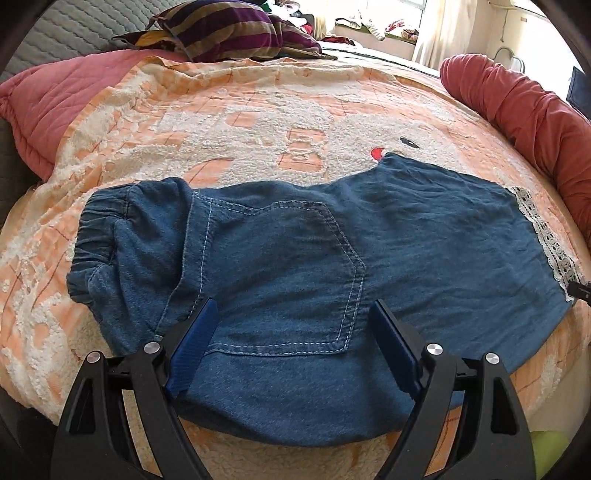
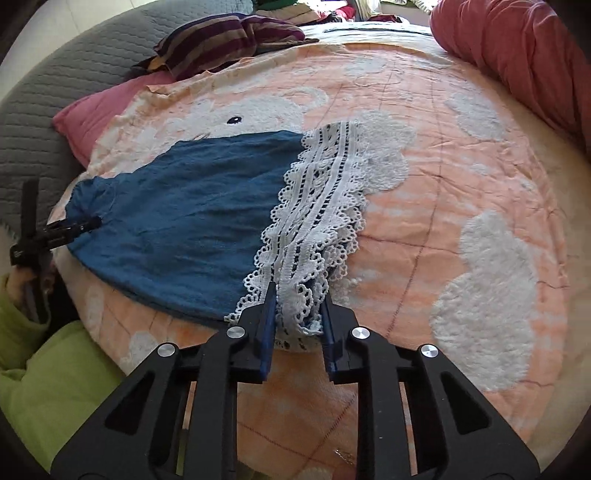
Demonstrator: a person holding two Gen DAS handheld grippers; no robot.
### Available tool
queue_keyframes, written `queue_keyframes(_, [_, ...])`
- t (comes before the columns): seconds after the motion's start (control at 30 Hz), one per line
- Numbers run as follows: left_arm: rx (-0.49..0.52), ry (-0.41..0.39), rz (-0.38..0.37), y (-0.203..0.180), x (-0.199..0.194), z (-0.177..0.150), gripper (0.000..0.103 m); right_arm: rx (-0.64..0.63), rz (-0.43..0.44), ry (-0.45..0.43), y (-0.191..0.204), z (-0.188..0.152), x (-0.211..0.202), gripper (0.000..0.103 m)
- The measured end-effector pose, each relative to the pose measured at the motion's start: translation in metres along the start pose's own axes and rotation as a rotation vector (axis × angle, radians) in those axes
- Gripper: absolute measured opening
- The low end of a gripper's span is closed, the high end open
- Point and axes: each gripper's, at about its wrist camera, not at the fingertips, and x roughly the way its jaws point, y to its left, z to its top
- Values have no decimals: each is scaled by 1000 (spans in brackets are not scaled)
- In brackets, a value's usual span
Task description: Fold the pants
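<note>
Blue denim pants (image 1: 295,258) lie flat on the bed, folded lengthwise, back pocket (image 1: 295,280) up. The elastic waistband (image 1: 99,236) is at the left and the white lace hem (image 1: 546,236) at the right. My left gripper (image 1: 293,314) is open, its fingers spread over the pocket area at the near edge. In the right wrist view the pants (image 2: 184,221) end in the lace hem (image 2: 317,206). My right gripper (image 2: 299,299) has its jaws partly closed around the near corner of the lace. The left gripper (image 2: 74,225) shows at the left.
An orange and white fleece blanket (image 1: 258,122) covers the bed. A red bolster (image 1: 517,107) lies along the right, a red quilt (image 1: 48,107) at the left, a striped pillow (image 1: 236,29) at the back. A green sleeve (image 2: 48,387) is at lower left.
</note>
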Motion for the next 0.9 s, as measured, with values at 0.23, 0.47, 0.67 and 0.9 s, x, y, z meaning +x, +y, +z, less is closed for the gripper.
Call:
queue_keyframes(0.23, [-11,3,-18,3,2,-1,83,9,-14,27,-5,-5,8,18])
queue_keyframes(0.47, [-35,-42,-39,4,-17,3,83,10,-101,-145,-11,14,-32,50])
queue_keyframes(0.67, [-46,-131,-82,-5,-41,19,83,-135,-17,-240,31,39,-29,65])
queue_keyframes(0.9, [41,-90,-145,-42,-16,46,83,-276,36,-153,93,82,39,67])
